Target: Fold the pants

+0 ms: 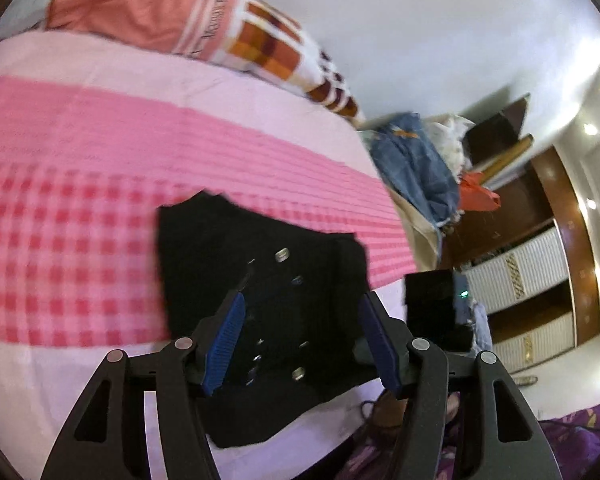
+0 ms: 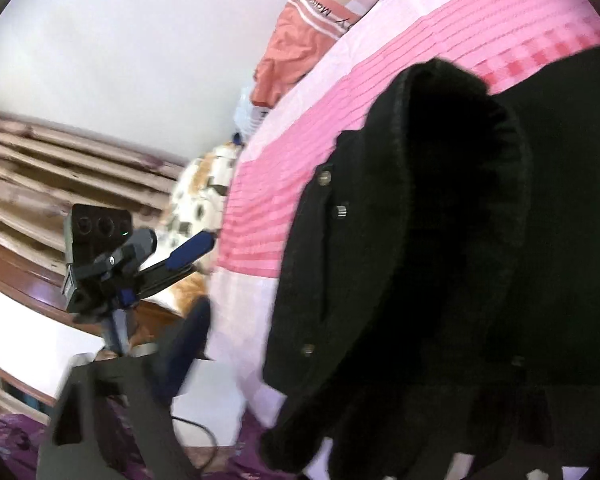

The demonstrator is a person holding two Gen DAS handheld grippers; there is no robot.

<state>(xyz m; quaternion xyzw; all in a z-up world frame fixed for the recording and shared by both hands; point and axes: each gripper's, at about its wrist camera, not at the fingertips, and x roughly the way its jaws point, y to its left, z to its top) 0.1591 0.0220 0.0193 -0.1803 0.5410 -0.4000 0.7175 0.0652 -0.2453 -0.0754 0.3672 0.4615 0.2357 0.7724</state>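
The black pants (image 1: 259,280) lie on the pink checked bed (image 1: 79,208), filling the lower centre of the left wrist view; their long axis looks to run from the lower edge up toward mid-frame. The left gripper (image 1: 300,344) hangs right over them, pads partly spread with nothing pinched between. In the right wrist view the pants (image 2: 440,240) crowd the right half; only one blurred finger of the right gripper (image 2: 179,352) shows at lower left, so its spread cannot be told. The left looks better placed.
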